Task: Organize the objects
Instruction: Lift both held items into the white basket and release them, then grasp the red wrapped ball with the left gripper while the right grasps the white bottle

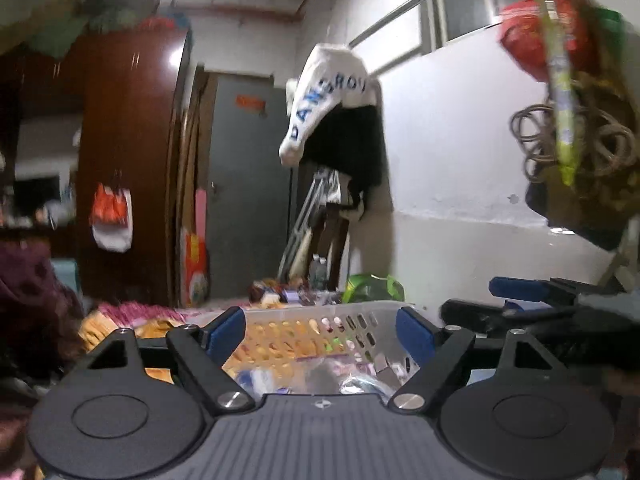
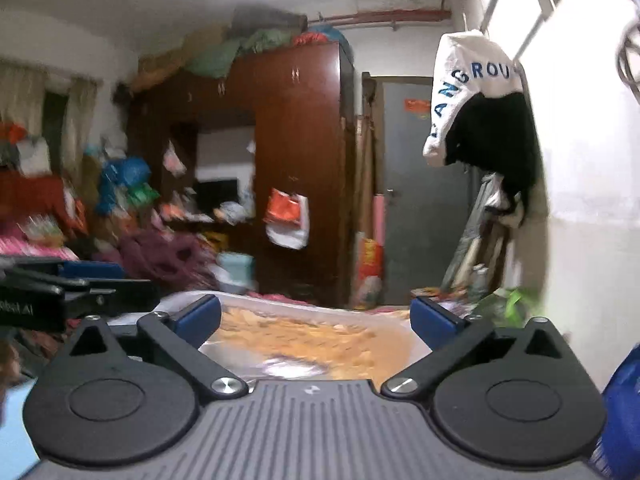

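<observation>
Left wrist view: the left gripper [image 1: 320, 330] is hanging with its jaws spread wide and nothing between them, just above a white basket [image 1: 344, 320] holding wrapped items. The right gripper [image 1: 532, 300] is showing just right of it.

Right wrist view: the right gripper [image 2: 316, 318] is gaping wide and gripping nothing, over a clear bag of orange snacks [image 2: 304, 340].

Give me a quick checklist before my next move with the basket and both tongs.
1. Left tongs open and empty: ok.
2. Right tongs open and empty: ok.
3. White perforated plastic basket directly ahead of left tongs: ok.
4. Room left in basket: cannot tell; clear-wrapped items lie inside, blurred.
5. Orange patterned surface under clear plastic ahead of right tongs: ok.
6. Next object to pick: cannot tell.
</observation>
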A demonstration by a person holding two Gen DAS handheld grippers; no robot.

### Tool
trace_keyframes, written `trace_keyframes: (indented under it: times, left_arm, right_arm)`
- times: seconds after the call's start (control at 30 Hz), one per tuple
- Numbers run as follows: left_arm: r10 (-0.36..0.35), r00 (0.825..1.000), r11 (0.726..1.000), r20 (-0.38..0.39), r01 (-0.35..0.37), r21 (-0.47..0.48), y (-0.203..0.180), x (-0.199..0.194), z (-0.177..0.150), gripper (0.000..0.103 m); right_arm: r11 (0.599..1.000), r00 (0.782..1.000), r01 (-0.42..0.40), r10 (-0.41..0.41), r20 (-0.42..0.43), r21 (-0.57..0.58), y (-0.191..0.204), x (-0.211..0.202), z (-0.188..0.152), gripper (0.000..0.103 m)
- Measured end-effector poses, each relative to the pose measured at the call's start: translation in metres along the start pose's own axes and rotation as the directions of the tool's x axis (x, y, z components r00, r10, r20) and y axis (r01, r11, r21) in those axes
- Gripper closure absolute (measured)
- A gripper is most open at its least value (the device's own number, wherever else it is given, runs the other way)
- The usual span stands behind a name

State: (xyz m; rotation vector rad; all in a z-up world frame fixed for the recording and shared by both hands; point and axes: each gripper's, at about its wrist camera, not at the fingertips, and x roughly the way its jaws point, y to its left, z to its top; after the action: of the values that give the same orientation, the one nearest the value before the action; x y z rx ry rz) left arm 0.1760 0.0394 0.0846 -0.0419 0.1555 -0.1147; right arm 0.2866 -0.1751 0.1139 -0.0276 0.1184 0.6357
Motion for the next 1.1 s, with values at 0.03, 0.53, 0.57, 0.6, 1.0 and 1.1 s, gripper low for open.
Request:
trace_keyframes:
  times: [0.03,0.53,0.57,0.6,1.0,1.1]
  left_arm:
    - [-0.001,1.000,1.000,-0.002,0.001,0.011,-0.002,-0.012,-0.007,0.010]
    - [0.059,0.933,0.998,-0.355,-0.043,0.053,0.004,0.009,-0.090,0.019]
    - [0.062,0.929,0.997,-0.364,-0.045,0.055,0.004,0.011,-0.091,0.019]
    - [0.054,0.928,0.998,-0.368,-0.039,0.048,0.002,0.015,-0.093,0.019]
    - [0.005,0.919,1.000,-0.393,-0.011,-0.012,0.004,0.022,-0.105,0.057]
    - [-0.039,0.929,0.997,-0.367,0.013,-0.075,0.013,0.018,-0.106,0.057]
  right_arm:
    - [0.999,1.000,-0.029,0.029,-0.009,0.034,0.000,-0.014,-0.006,0.000]
    - [0.991,0.896,-0.131,0.118,-0.428,-0.001,0.031,0.021,-0.091,0.022]
    - [0.991,0.894,-0.130,0.118,-0.431,0.002,0.034,0.018,-0.096,0.023]
    - [0.991,0.891,-0.131,0.118,-0.438,-0.001,0.035,0.019,-0.098,0.026]
    - [0.988,0.916,-0.145,0.153,-0.370,0.050,0.026,0.000,-0.096,0.052]
    - [0.988,0.933,-0.147,0.154,-0.325,0.045,0.029,-0.005,-0.094,0.052]
